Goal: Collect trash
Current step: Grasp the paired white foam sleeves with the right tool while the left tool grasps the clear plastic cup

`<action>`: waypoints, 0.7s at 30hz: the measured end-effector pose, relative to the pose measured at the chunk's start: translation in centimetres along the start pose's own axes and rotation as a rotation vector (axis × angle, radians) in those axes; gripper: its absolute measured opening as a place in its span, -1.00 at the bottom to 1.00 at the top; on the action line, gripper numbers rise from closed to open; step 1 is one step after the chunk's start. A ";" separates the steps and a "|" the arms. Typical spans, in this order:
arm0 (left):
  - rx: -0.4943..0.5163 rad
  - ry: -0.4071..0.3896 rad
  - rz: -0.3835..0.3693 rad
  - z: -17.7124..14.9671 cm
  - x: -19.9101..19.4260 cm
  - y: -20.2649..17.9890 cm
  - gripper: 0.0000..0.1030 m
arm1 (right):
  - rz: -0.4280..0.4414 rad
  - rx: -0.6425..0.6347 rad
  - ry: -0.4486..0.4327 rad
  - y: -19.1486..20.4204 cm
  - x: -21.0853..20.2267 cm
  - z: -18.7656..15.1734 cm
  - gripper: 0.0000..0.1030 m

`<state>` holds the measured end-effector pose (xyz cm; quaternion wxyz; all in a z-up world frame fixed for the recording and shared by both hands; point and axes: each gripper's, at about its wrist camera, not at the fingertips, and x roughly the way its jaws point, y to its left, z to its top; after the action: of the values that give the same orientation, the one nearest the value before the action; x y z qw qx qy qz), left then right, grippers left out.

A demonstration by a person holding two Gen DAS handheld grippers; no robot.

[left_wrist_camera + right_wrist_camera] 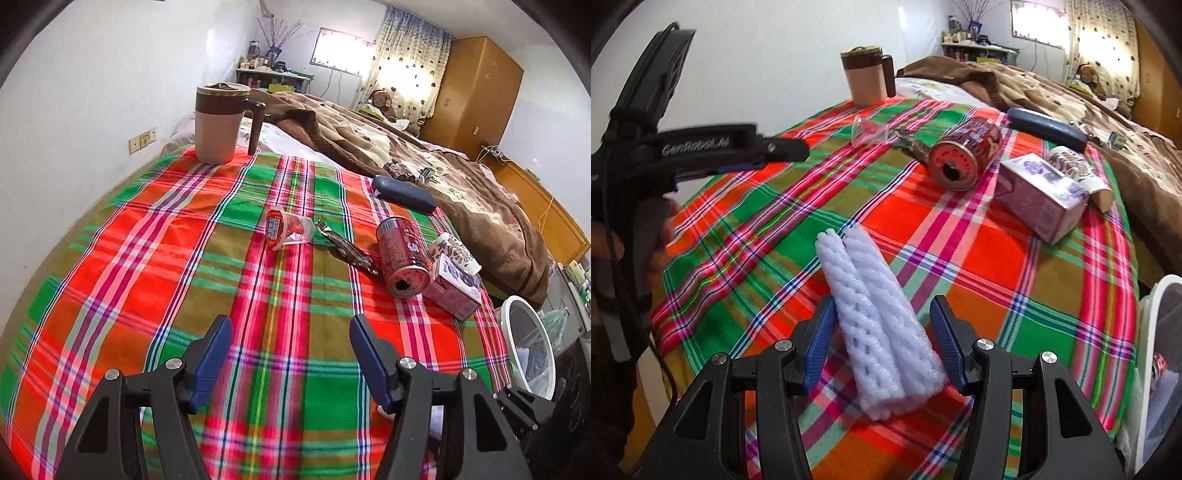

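Note:
Trash lies on a plaid cloth (147, 280): a red can (400, 254) on its side, a purple carton (452, 290), a paper cup (456, 251), a brown wrapper (349, 249) and a red-labelled plastic cup (284, 229). My left gripper (290, 325) is open and empty above the cloth, short of them. In the right wrist view my right gripper (882, 306) is open around a white foam net sleeve (875, 314) lying on the cloth; the pads (823, 343) stand beside it. The can (960, 158) and carton (1039, 195) lie beyond. The left gripper (790, 149) shows at left.
A white-rimmed trash bin (517, 314) stands off the cloth's right edge; it also shows in the right wrist view (1152, 321). A beige lidded mug (218, 122) stands at the far edge. A dark blue case (404, 194) and a brown blanket (461, 184) lie behind.

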<state>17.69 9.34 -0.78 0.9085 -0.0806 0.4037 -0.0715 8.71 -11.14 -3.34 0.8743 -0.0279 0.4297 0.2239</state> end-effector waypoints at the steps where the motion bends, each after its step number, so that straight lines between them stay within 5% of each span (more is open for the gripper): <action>1: 0.001 0.004 0.001 0.3 0.4 0.1 0.27 | -0.004 0.006 0.003 0.0 0.1 0.0 0.05; 5: 0.003 0.010 -0.010 1.4 1.6 0.4 0.27 | 0.005 0.025 0.014 -0.2 0.4 0.2 -0.01; 8: 0.010 0.024 -0.013 2.0 2.6 0.6 0.27 | -0.011 0.038 0.012 -0.4 0.2 0.2 -0.48; 21: 0.125 0.057 -0.004 5.6 7.3 0.7 0.28 | -0.025 0.088 0.007 -1.0 0.2 0.2 -0.53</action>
<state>26.74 9.05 -2.52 0.8998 -0.0224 0.4238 -0.1009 9.34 -11.88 -3.56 0.8760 0.0045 0.4417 0.1938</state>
